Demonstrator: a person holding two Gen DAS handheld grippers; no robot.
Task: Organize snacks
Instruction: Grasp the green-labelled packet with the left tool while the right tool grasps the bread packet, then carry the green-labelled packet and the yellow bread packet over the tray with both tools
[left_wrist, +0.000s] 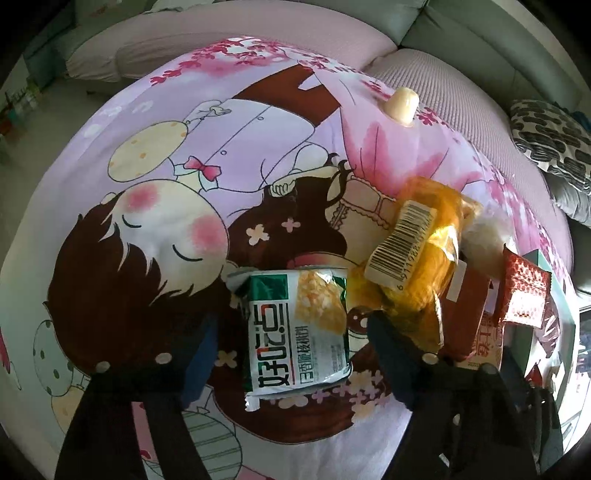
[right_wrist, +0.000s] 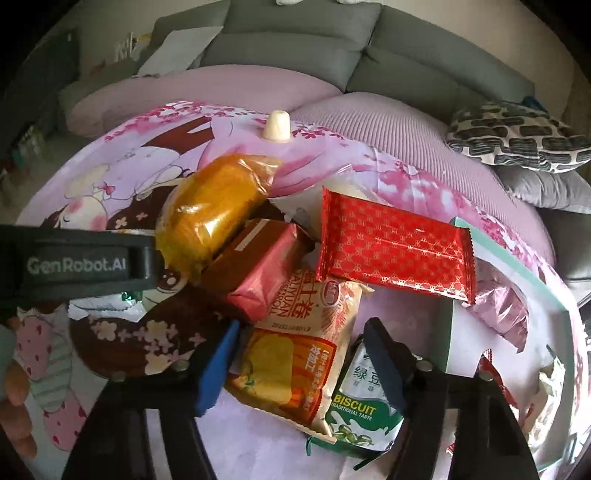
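Observation:
A green-and-white snack packet (left_wrist: 295, 328) lies flat on the cartoon cloth between the fingers of my open left gripper (left_wrist: 291, 354). To its right sits an orange cellophane bun pack (left_wrist: 417, 254), also in the right wrist view (right_wrist: 218, 210). My right gripper (right_wrist: 303, 365) is open over an orange-and-cream egg-roll packet (right_wrist: 299, 354), with a green biscuit packet (right_wrist: 362, 406) under its right finger. A maroon packet (right_wrist: 258, 266) and a red patterned packet (right_wrist: 395, 243) lie beyond. The left gripper's body (right_wrist: 85, 262) shows at the left.
A teal-rimmed box (right_wrist: 517, 273) at the right holds a pink packet (right_wrist: 502, 306). A small cream cup (right_wrist: 277, 125) stands at the cloth's far edge. A grey sofa (right_wrist: 295, 48) and a patterned cushion (right_wrist: 517, 136) lie behind. The cartoon cloth (left_wrist: 147, 184) covers the surface.

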